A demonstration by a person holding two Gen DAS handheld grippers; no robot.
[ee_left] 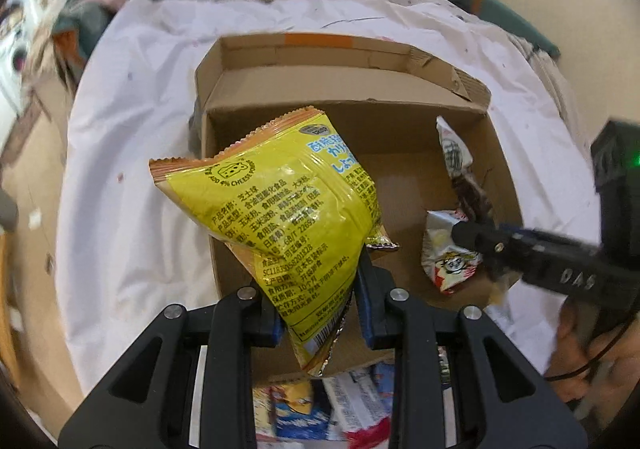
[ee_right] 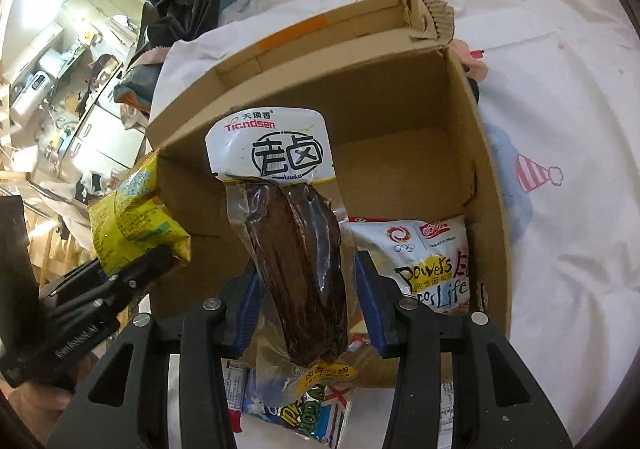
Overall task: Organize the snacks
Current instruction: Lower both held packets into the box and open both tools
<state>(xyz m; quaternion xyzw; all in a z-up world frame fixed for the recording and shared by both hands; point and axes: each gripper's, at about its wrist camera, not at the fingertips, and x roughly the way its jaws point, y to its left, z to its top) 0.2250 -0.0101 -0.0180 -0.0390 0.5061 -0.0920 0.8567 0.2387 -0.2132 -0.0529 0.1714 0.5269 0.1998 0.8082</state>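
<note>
While each tool [ee_left: 320, 301] [ee_right: 306, 313] grips a snack, loose packets [ee_right: 304, 409] lie before the box [ee_left: 360, 85].

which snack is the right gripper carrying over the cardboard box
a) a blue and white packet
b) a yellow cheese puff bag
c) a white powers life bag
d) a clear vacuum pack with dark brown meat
d: in the right wrist view the vacuum pack of dark brown meat sits between the right gripper jaws above the cardboard box.

Right gripper [ee_right: 306, 313] holds meat pouch [ee_right: 292, 249] over box [ee_right: 400, 105].
</note>
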